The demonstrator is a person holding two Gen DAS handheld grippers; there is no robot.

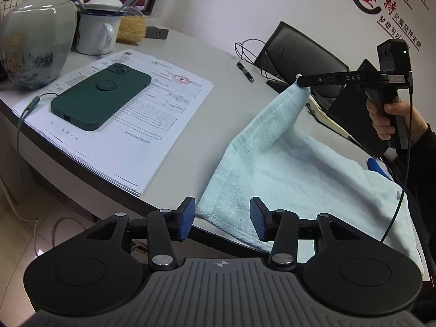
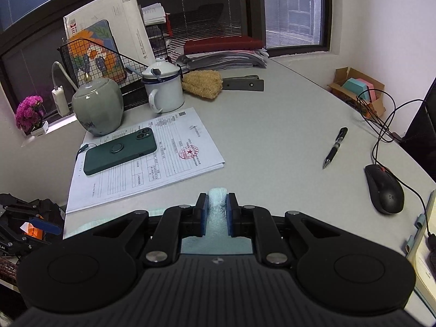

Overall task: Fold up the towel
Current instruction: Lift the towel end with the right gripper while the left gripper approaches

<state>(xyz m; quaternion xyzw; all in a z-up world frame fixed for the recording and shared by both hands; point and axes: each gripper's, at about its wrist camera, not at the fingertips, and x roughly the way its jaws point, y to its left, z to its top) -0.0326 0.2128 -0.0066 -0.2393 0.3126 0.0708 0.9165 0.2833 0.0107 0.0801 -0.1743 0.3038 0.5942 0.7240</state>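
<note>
The right gripper [image 2: 215, 212] is pinching a corner of the light blue towel [image 1: 286, 169], its blue-padded fingers [image 2: 201, 215] standing nearly together with the bunched terry cloth squeezed between them; from the left wrist view that same gripper is holding the corner lifted above the tabletop [image 1: 218, 62], so the cloth is rising in a slanted sheet from the part lying flat at the near edge. The left gripper [image 1: 222, 218] is standing about half open, its fingers [image 1: 188, 219] straddling the near hem of the towel without pressing on it, so it is gripping nothing. The towel itself is lying at the near right part of the tabletop, one edge hanging slightly past the rim, well apart from the green-cased phone [image 1: 100, 96] resting on a stack of printed papers [image 1: 141, 125], and from the pen [image 2: 335, 147] and the black mouse [image 2: 384, 188] farther off. Judging by this, the fold is in its carrying-over step: one corner is raised and the near one is loose. The next move probably calls for the left fingers closing on the near hem or pinning it, while the right one is bringing its corner across to meet the opposite edge squarely, keeping the cloth from dragging off the tabletop.
</note>
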